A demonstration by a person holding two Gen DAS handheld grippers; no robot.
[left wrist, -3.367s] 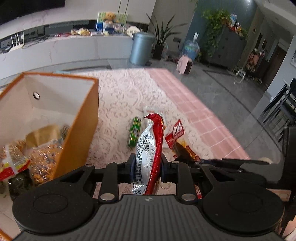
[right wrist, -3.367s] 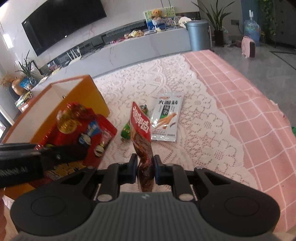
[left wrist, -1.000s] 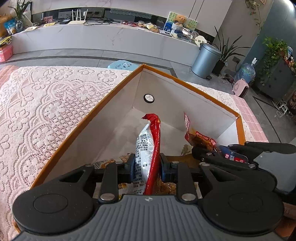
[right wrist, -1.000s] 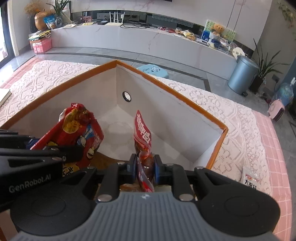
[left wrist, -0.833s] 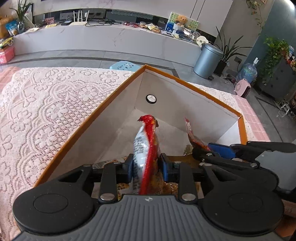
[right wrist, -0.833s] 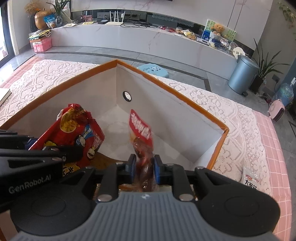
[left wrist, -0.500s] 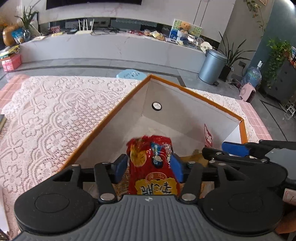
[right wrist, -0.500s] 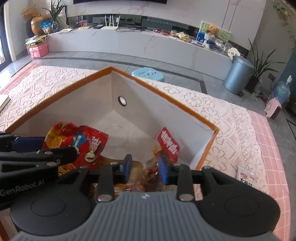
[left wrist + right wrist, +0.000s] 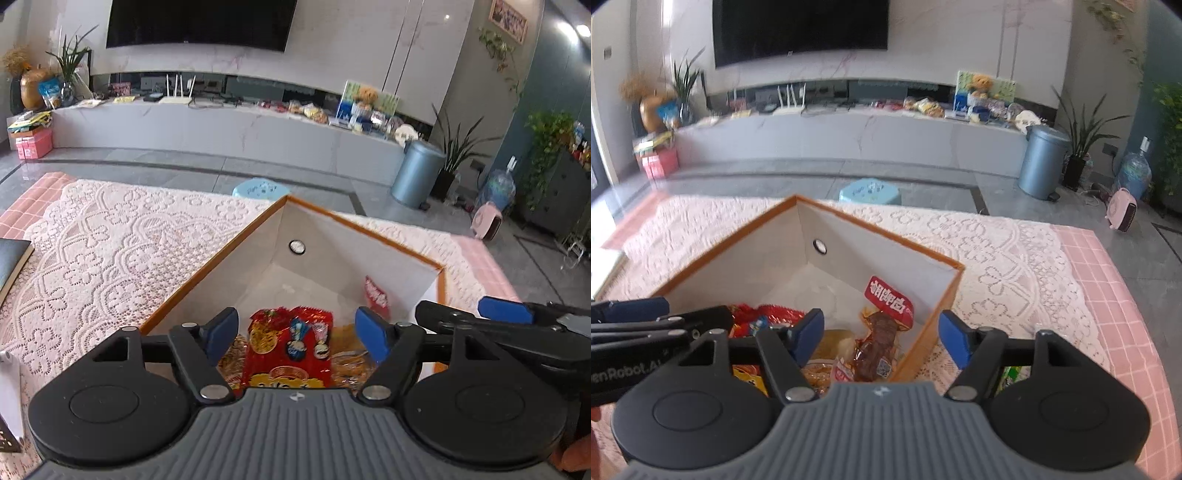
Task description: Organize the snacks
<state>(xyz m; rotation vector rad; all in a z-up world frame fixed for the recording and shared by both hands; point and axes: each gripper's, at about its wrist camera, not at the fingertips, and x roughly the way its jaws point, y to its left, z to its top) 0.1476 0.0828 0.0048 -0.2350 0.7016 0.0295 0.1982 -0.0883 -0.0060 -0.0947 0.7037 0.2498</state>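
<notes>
Over the box: both claws hang above the orange-rimmed box on the lace-covered worktop.
Left claw: jaws have just been opening, now spread wide, nothing pinched; the red snack bag lies below them inside the box.
Right claw: jaws also just opening, wide apart, gripping nothing; the brown snack pack with a red label leans in the box near its right wall.
Elsewhere: a green packet peeks out on the worktop beside the box.
</notes>
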